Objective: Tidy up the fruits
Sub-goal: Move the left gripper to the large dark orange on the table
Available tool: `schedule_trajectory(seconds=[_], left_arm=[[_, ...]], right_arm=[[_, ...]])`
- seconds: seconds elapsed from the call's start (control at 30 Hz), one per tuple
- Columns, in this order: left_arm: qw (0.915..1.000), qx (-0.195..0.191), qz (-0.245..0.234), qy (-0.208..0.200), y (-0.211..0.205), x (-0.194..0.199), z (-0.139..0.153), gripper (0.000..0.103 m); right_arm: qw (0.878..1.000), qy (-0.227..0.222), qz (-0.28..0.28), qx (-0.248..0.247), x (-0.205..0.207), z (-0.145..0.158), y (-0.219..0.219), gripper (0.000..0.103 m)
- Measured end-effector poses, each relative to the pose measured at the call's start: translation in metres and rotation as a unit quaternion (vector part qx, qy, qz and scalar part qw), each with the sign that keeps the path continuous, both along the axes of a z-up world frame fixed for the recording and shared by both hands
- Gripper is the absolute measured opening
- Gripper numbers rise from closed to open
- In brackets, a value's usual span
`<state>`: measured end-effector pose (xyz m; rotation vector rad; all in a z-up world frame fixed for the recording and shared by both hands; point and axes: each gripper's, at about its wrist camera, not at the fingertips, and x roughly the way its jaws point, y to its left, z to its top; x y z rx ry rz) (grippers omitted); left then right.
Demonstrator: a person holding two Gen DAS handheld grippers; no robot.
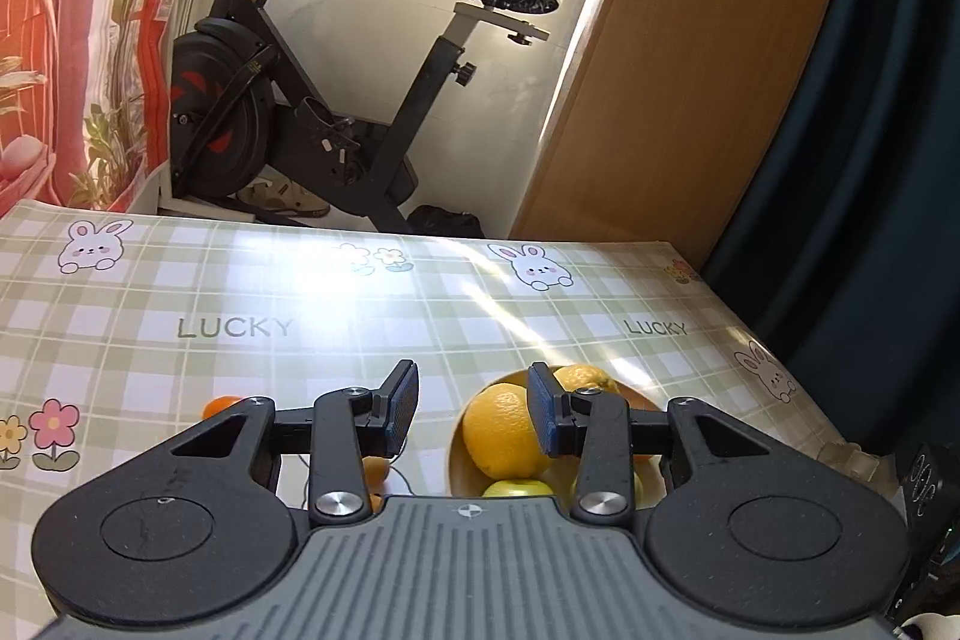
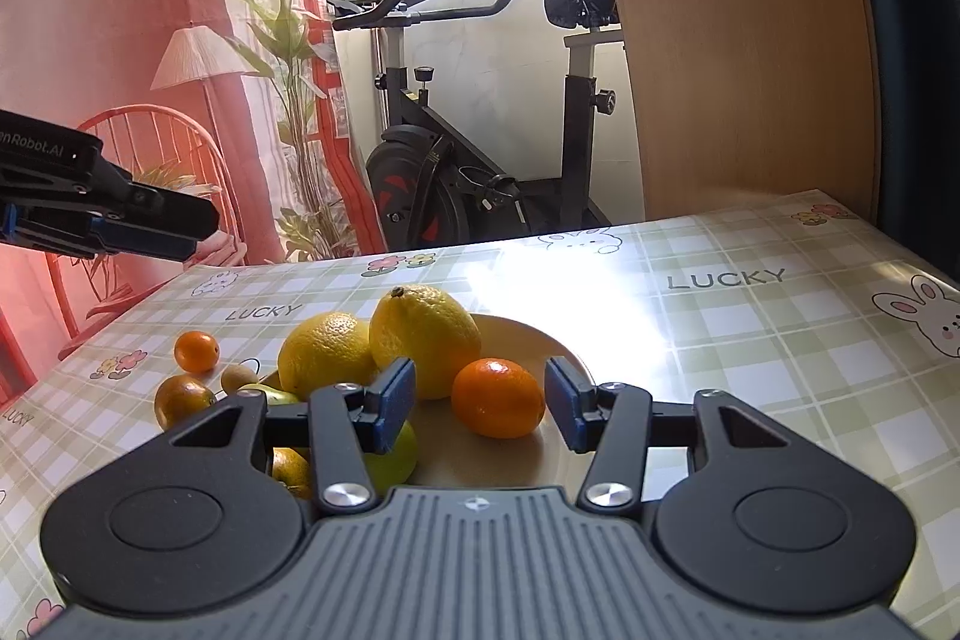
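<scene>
Right tongs (image 2: 480, 400) spread, opening around the tangerine (image 2: 498, 398) resting on the plate (image 2: 564, 346), apparently letting go, while left tongs (image 1: 474, 415) hover apart and empty.

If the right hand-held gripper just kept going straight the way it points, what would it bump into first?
Most likely the small orange on the plate, lying just ahead of the right hand-held gripper, whose jaws are opening with nothing pressed between them. Depth is unclear.

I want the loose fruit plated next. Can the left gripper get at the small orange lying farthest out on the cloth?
Probably yes. The left gripper hangs empty above that side, and the small orange sits alone on the tablecloth, clear of the plate.
</scene>
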<state>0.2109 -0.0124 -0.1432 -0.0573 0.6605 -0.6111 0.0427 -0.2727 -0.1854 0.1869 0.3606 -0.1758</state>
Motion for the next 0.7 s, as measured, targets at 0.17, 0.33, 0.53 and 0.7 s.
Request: schedule_trajectory(seconds=[0.17, 0.33, 0.53, 0.7], left_arm=[[0.9995, 0.004, 0.031, 0.006, 0.035, 0.013, -0.001, 0.041], [0.9989, -0.005, 0.045, 0.013, 0.058, 0.019, -0.005, 0.042], [0.9987, -0.010, 0.037, 0.033, 0.072, 0.021, -0.025, 0.043], [0.9976, -0.020, 0.051, 0.043, 0.095, 0.024, -0.038, 0.043]], right_arm=[[1.000, 0.000, 0.012, 0.004, -0.007, 0.004, 0.016, 0.052], [0.998, -0.005, 0.055, -0.013, 0.005, 0.020, 0.044, 0.051], [0.993, 0.019, 0.112, -0.041, 0.034, 0.022, 0.082, 0.051], [0.982, 0.063, 0.164, -0.067, 0.062, 0.014, 0.122, 0.055]])
